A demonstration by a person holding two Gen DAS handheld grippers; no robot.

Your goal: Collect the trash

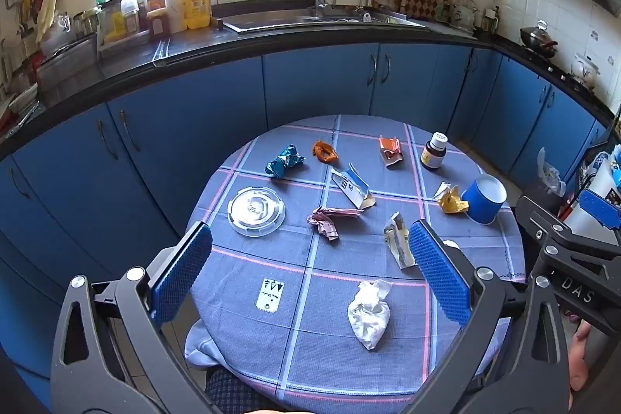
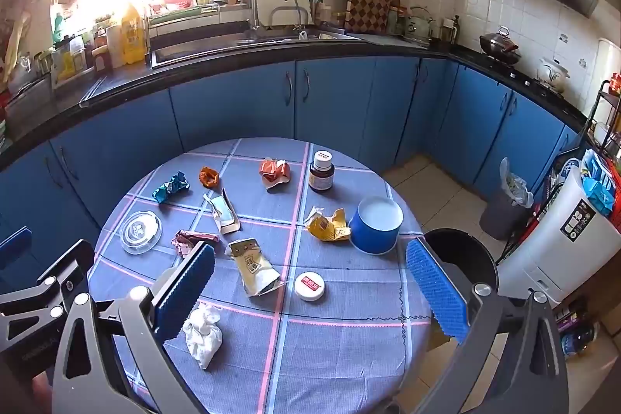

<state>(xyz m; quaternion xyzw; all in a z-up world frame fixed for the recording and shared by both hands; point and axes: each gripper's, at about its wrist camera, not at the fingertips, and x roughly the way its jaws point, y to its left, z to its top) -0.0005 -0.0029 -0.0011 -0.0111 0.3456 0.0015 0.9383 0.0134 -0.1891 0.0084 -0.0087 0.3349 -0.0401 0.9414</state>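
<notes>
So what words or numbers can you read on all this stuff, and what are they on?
"DAS": on the right hand-held gripper, seen from the left wrist view; the rest is cut off.
White tag: dark marks, too small to read.
Round white lid: red label, too blurred.
Brown bottle: label too small.
Yellow wrapper and beige packet: print too blurred.
White appliance: black sticker, unreadable.

Around the blue paper cup [image 2: 375, 228], on a blue-grey tablecloth [image 2: 330, 355] checked pink and white: yellow wrapper [image 2: 328, 224] beside it, orange wrapper [image 2: 274, 172] beyond, white tissue [image 2: 202, 334] nearer.
</notes>
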